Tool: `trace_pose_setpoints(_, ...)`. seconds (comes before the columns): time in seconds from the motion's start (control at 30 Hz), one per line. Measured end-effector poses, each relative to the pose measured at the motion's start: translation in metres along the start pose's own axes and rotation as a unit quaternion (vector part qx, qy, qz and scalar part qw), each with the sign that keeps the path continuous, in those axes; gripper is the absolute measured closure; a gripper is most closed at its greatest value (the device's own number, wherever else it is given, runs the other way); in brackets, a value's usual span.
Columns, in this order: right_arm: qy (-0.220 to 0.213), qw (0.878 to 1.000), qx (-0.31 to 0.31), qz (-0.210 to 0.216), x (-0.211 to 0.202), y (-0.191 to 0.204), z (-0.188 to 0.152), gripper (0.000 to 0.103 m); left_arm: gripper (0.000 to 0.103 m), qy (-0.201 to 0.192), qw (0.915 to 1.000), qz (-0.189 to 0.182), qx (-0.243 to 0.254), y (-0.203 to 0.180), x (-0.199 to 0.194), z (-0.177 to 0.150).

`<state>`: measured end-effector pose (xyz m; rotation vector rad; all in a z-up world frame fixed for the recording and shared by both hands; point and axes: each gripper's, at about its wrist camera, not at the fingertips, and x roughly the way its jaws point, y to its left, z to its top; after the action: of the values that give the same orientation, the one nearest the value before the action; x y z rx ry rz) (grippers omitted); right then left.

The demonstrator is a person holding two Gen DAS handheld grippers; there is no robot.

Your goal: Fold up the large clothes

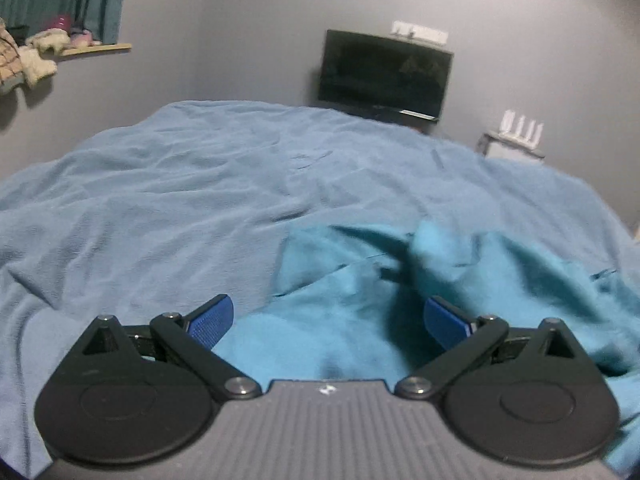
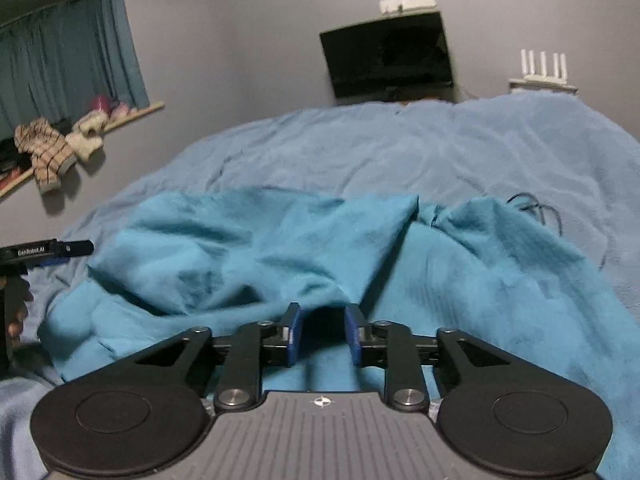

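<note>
A large teal garment (image 1: 500, 272) lies crumpled on the light blue bed cover (image 1: 180, 200). My left gripper (image 1: 326, 312) hovers over the garment's near left edge, its blue pads (image 1: 212, 320) spread wide and nothing between them. In the right wrist view the teal garment (image 2: 240, 240) spreads across the middle in loose folds. My right gripper (image 2: 323, 320) is low over its near part, the blue pads (image 2: 294, 328) a narrow gap apart, with cloth behind them and none pinched. At the left edge of that view a hand (image 2: 16, 316) holds the left gripper (image 2: 80, 249).
A dark television (image 1: 384, 72) hangs on the grey far wall, with a white router (image 1: 520, 128) on a small shelf to its right. A teal curtain (image 2: 68, 64) and a ledge with clothes (image 2: 52, 152) are at the left. A thin cable (image 2: 536, 208) lies on the bed cover (image 2: 400, 148).
</note>
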<state>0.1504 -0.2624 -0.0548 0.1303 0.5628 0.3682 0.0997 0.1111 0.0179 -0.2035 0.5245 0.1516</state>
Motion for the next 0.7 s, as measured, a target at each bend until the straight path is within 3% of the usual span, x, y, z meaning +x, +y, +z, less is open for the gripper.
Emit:
trace_pose_setpoints(0.2, -0.039, 0.997, -0.060, 0.000, -0.023, 0.054, 0.014, 0.065, 0.000, -0.032, 0.9960, -0.076, 0.034, -0.043, -0.021, 0.000)
trace_pose_setpoints(0.37, -0.031, 0.993, -0.117, 0.007, 0.001, 0.091, 0.023, 0.060, 0.001, -0.079, 0.9778, -0.189, 0.042, -0.075, -0.029, 0.002)
trace_pose_setpoints(0.43, -0.013, 0.990, -0.142, 0.006, 0.011, 0.097, 0.019, 0.060, 0.009, -0.076, 0.9691, -0.226, 0.064, -0.088, -0.024, -0.003)
trace_pose_setpoints(0.5, 0.014, 0.989, -0.150, 0.005, 0.020, 0.103, 0.011, 0.060, 0.037, -0.041, 0.9643, -0.244, 0.096, -0.100, -0.007, -0.010)
trace_pose_setpoints(0.57, 0.034, 0.989, -0.146, 0.009, 0.029, 0.099, 0.004, 0.060, 0.056, 0.014, 0.9646, -0.243, 0.102, -0.102, 0.018, -0.022)
trace_pose_setpoints(0.7, 0.066, 0.988, -0.136, -0.011, 0.053, 0.096, 0.004, 0.056, 0.064, 0.109, 0.9680, -0.198, 0.109, -0.090, 0.060, -0.047)
